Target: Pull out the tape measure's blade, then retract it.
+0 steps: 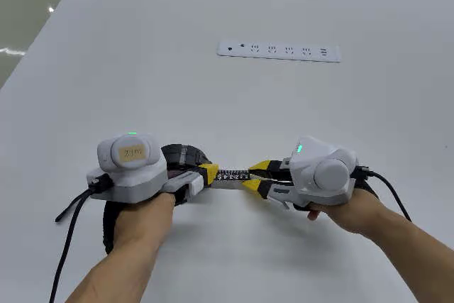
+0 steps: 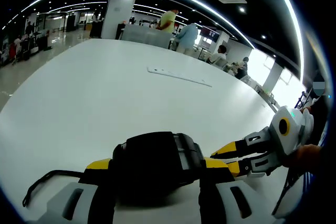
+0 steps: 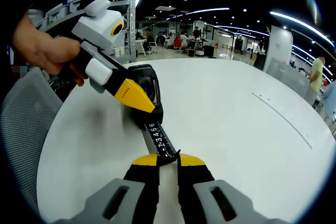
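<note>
The left gripper [image 2: 157,166] squeezes the tape measure [image 3: 148,86] between its fingers [image 2: 97,164]. The right gripper [image 3: 168,160] pinches the blade [image 3: 156,135] tip between its fingers. A hard pull could make the blade slip out and snap back

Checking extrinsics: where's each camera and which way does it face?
Head view: on the headset, looking down at the table; left gripper, right gripper and forearms show.
Left gripper view: on the left gripper, facing the tape measure in its jaws; right gripper enters right.
Right gripper view: on the right gripper, facing back along the blade.
Shared: all see the power strip.
</note>
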Demonstrator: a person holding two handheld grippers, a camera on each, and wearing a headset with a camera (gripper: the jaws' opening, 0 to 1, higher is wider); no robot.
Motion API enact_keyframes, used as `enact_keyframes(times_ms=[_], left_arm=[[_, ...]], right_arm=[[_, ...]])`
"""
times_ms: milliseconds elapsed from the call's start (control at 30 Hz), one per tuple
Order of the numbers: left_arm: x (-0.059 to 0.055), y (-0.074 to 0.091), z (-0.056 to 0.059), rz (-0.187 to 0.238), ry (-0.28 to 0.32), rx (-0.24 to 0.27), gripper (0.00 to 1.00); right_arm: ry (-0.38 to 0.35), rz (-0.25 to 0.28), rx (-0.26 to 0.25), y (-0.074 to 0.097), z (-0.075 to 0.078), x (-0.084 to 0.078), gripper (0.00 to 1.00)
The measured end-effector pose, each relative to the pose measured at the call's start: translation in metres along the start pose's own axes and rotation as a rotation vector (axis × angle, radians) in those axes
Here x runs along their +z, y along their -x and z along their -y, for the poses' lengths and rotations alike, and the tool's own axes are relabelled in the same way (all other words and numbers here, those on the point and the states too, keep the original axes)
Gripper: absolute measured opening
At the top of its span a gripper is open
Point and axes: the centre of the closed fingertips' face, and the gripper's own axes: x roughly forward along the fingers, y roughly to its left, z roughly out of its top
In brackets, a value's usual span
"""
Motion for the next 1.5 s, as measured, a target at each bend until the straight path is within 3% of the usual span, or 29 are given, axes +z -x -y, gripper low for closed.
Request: enact_keyframes(times_ms=[1500], left_arm=[[0.000, -0.001, -0.002, -0.001, 0.009, -0.003, 0.62]], right_arm=[[0.003, 0.029, 0.028, -0.039, -0.021, 0.024, 0.12]])
